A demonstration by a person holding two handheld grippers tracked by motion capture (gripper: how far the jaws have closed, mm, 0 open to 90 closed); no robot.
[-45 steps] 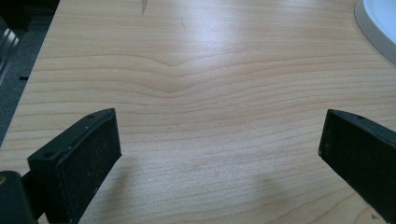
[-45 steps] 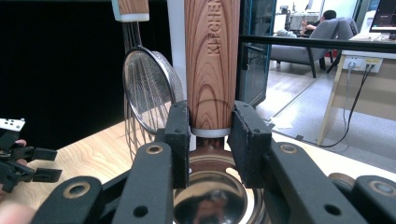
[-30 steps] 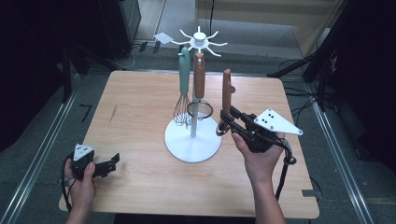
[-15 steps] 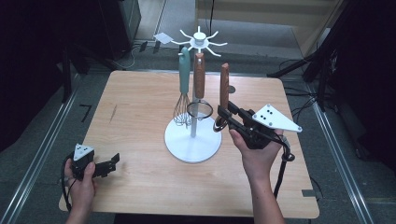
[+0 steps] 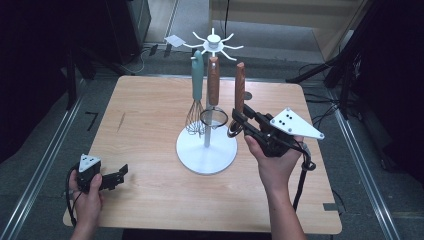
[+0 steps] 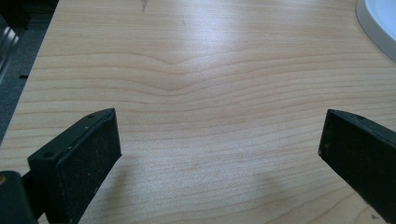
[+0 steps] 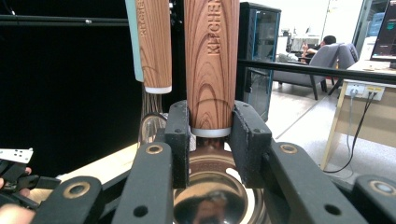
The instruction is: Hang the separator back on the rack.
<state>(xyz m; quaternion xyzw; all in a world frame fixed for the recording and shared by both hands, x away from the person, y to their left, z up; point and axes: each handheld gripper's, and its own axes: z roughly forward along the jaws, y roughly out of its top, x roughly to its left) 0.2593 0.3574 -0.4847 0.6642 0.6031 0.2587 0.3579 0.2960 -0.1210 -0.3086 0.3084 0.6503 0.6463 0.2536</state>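
A white utensil stand (image 5: 206, 150) with a ring of hooks (image 5: 214, 42) stands mid-table. A teal-handled whisk (image 5: 198, 80) and a wooden-handled strainer (image 5: 214, 82) hang from it. My right gripper (image 5: 239, 122) is just right of the stand, shut on the lower end of a third wooden handle (image 5: 240, 87) held upright. In the right gripper view the pads of my right gripper (image 7: 210, 140) clamp that handle (image 7: 208, 65) just above its shiny metal head (image 7: 215, 191). My left gripper (image 5: 117, 175) rests at the front left of the table (image 5: 150, 105). Its jaws stand wide open over bare wood (image 6: 210, 116).
The stand's white base (image 6: 378, 23) lies ahead and to the right of the left gripper. In the right gripper view the strainer's handle (image 7: 154, 42) and the whisk's wires (image 7: 149, 109) hang close behind the held handle. A cable (image 5: 301, 182) trails from the right gripper.
The right gripper has shifted slightly up and toward the stand with the wooden-handled utensil in it. The left gripper has stayed in place.
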